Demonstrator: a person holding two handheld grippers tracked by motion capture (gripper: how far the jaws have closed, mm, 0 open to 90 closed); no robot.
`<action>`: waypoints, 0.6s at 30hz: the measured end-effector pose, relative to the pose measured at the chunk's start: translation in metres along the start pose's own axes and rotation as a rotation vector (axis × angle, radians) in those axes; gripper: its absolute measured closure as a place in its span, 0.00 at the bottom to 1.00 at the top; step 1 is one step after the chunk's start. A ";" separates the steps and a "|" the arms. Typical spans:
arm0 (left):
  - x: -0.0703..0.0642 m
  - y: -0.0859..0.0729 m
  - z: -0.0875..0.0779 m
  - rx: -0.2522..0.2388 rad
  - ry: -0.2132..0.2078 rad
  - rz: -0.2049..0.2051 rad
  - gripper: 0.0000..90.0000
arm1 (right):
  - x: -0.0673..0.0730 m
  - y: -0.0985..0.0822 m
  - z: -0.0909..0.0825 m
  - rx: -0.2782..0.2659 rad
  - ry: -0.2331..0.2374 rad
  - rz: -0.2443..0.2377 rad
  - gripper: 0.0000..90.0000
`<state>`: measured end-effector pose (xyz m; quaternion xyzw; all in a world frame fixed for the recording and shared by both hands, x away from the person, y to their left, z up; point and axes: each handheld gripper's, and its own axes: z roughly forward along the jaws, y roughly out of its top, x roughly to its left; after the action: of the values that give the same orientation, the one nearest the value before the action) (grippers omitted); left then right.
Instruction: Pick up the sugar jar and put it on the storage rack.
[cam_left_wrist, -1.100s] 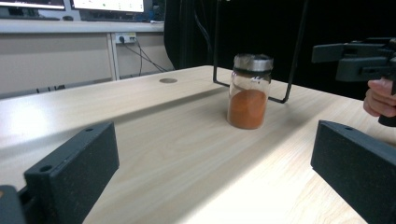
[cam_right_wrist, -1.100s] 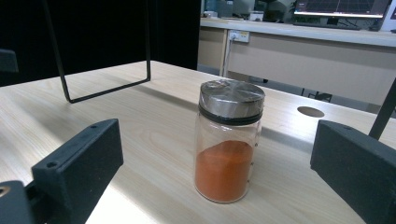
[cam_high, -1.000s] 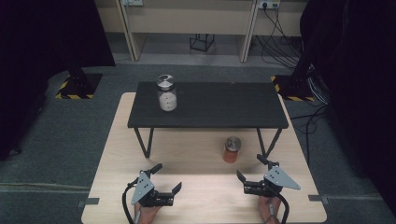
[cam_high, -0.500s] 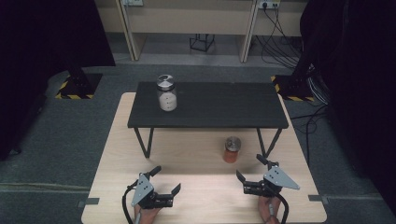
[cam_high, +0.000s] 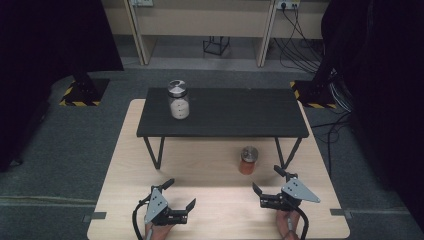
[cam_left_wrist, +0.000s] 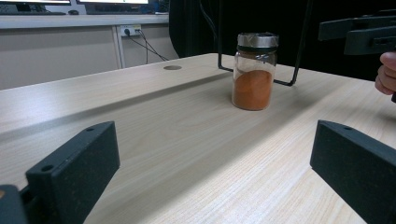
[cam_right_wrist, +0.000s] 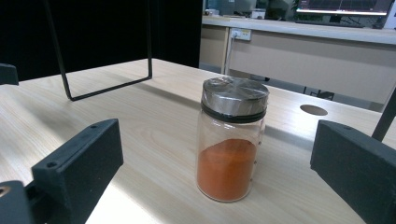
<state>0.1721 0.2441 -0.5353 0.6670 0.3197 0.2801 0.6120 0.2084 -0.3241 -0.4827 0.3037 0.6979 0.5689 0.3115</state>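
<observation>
My right claw (cam_high: 270, 186) sits low on the desk (cam_high: 120, 165) with its jaws spread wide and nothing between them, aimed straight at the jar of orange powder (cam_right_wrist: 232, 144). In the right gripper view the jar stands upright between the two black jaws but farther off, not touched; I judge that I have lined it up for a grasp around the glass body, below the metal lid (cam_right_wrist: 235, 96).

My left claw (cam_high: 176, 196) is likewise spread and empty, resting on the desk well to the left of the orange jar (cam_high: 248, 159); its camera sees that jar (cam_left_wrist: 253, 71) from the side, so it looks held in reserve.

The orange jar stands on the light wood just in front of the small black table (cam_high: 222, 112), near that table's right legs. Up on the black table, toward its left end and well apart from the orange jar, stands a second jar with white powder (cam_high: 178, 99).
</observation>
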 end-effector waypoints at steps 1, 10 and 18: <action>0.000 0.000 0.000 0.001 0.000 0.001 0.01 | 0.000 0.000 0.000 0.000 0.000 0.001 0.03; 0.001 0.001 0.001 0.006 -0.007 -0.003 0.01 | 0.000 0.000 0.000 0.000 0.001 -0.003 0.03; 0.001 0.001 0.001 0.005 -0.009 -0.003 0.01 | 0.002 0.001 -0.001 0.001 -0.002 -0.008 0.03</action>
<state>0.1734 0.2446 -0.5346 0.6691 0.3187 0.2753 0.6123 0.2069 -0.3231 -0.4819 0.3017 0.6991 0.5670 0.3142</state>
